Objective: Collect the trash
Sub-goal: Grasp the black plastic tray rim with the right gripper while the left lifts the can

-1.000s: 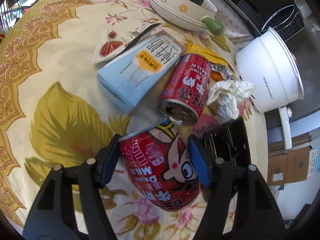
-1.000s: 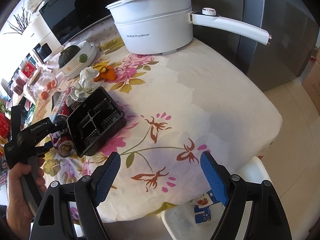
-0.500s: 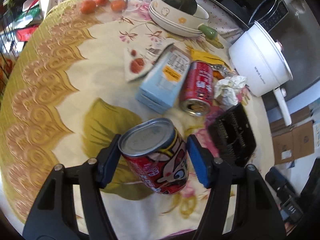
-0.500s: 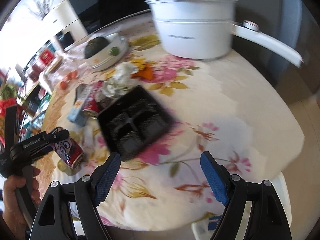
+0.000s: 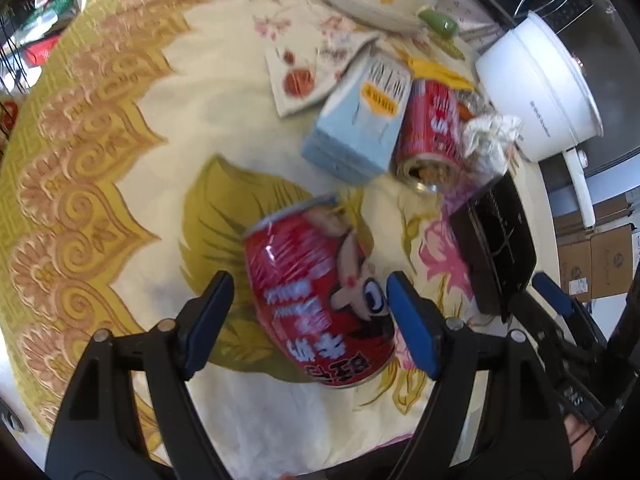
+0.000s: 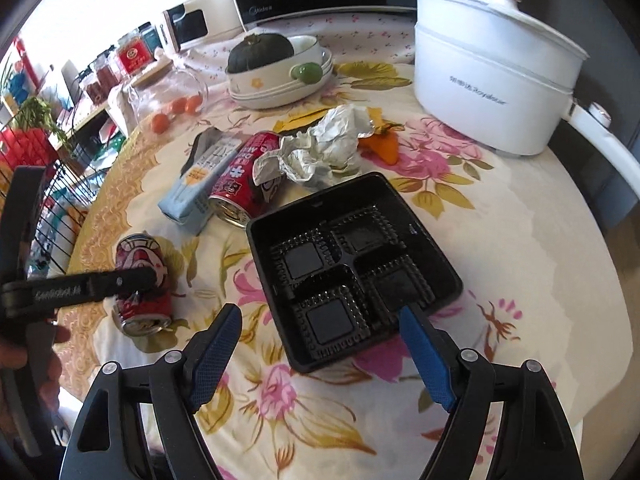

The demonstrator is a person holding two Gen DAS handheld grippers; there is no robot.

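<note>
On the counter (image 6: 500, 248), the black tray (image 6: 352, 276) lies just ahead of the right tool (image 6: 320, 344), whose empty jaws are closing. The red can (image 5: 320, 300) lies on its side between the opening jaws of the left tool (image 5: 308, 320), released, its long axis pointing away.

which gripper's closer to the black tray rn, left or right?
Right. The right gripper closes in on the black tray's near edge; the left gripper straddles a red can off to the tray's side, jaws opening.
</note>
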